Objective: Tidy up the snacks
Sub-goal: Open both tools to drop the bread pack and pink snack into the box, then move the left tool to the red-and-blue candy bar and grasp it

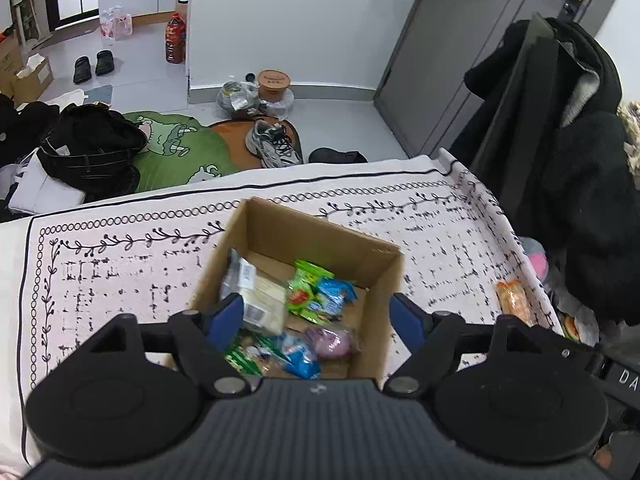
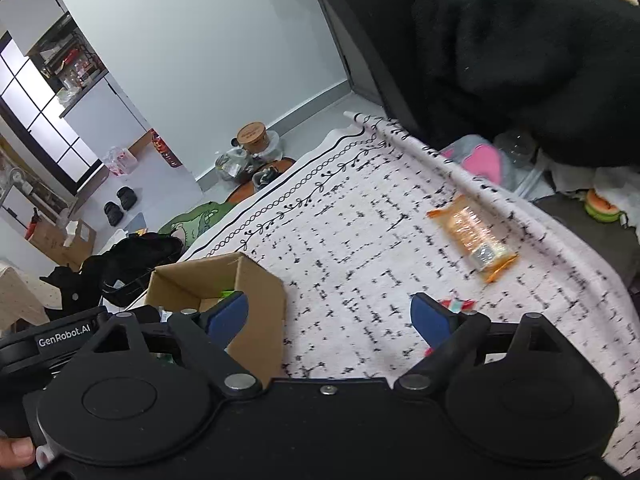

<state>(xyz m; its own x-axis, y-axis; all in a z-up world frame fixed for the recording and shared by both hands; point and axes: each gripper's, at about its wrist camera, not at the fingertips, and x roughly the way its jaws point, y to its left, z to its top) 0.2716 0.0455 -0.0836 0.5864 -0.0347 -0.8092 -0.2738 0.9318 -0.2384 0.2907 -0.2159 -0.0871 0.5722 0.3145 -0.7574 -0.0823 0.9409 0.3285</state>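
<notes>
left wrist view: left gripper point(image 1: 316, 312) over cardboard box point(image 1: 320, 248), jaws apart, nothing between; several snack packs point(image 1: 318, 292) already inside. right wrist view: right gripper point(image 2: 330, 312) jaws apart, empty; orange snack pack point(image 2: 472, 236) lies loose on tablecloth point(image 2: 360, 220), well apart from box. est. step: btwn picks. next: right gripper reaches to orange pack, closes on it.

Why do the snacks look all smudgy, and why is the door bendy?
Left wrist view: the snacks in the box are smeared, likely by motion blur, and the fisheye lens curves the door. Right wrist view: the orange packet and cloth print are blurred too; the window glares white.
</notes>
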